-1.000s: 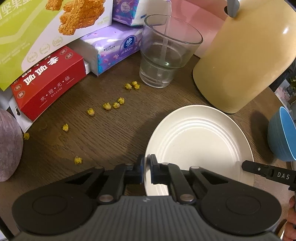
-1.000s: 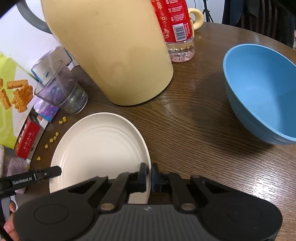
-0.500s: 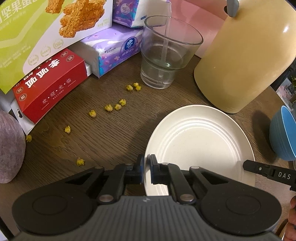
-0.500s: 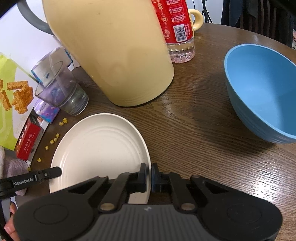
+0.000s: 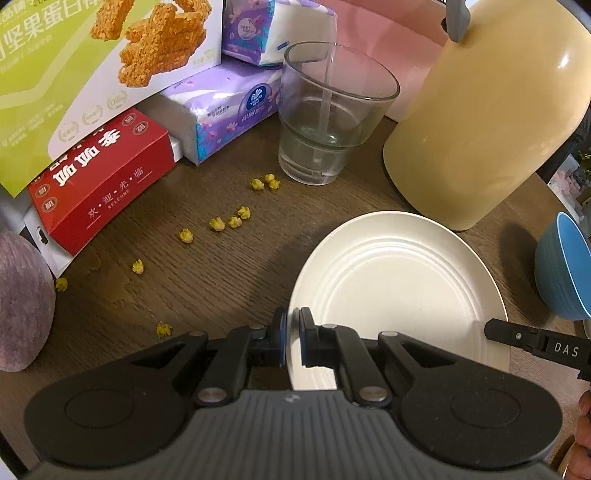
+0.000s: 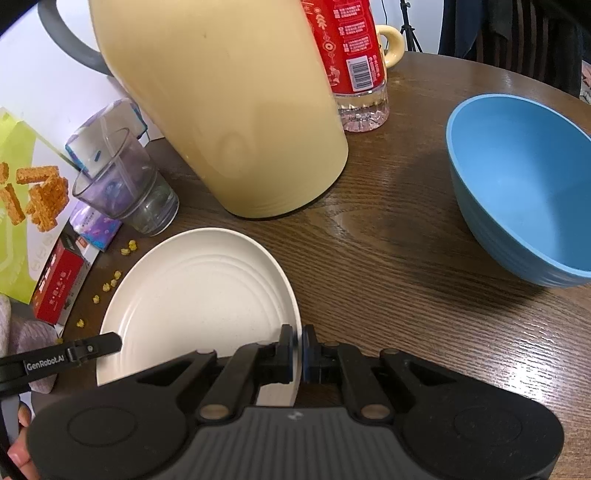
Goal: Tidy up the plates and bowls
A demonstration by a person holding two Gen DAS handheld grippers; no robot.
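My left gripper (image 5: pixel 291 338) and right gripper (image 6: pixel 297 349) both have fingers clamped on opposite rim edges of the round cream ridged plate (image 5: pixel 399 291), on the dark wood worktop (image 6: pixel 388 266) near the blue bowl (image 6: pixel 524 192) and yellow jug (image 6: pixel 229 103)

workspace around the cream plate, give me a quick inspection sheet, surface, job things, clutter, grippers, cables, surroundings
Surface: dark wood-grain table, with small yellow crumbs scattered left of the plate.
Job's things: cream plate, empty, gripped at opposite rims; blue bowl, empty, standing apart to its right.
Clutter: glass with a little water, tall cream jug, red-labelled bottle, yellow mug behind it, red box, tissue packs, green snack box.
Grippers: left gripper shut on the plate's left rim; right gripper shut on its right rim.
Cables: nothing seen.
Surroundings: tripod legs and dark chairs beyond the table.
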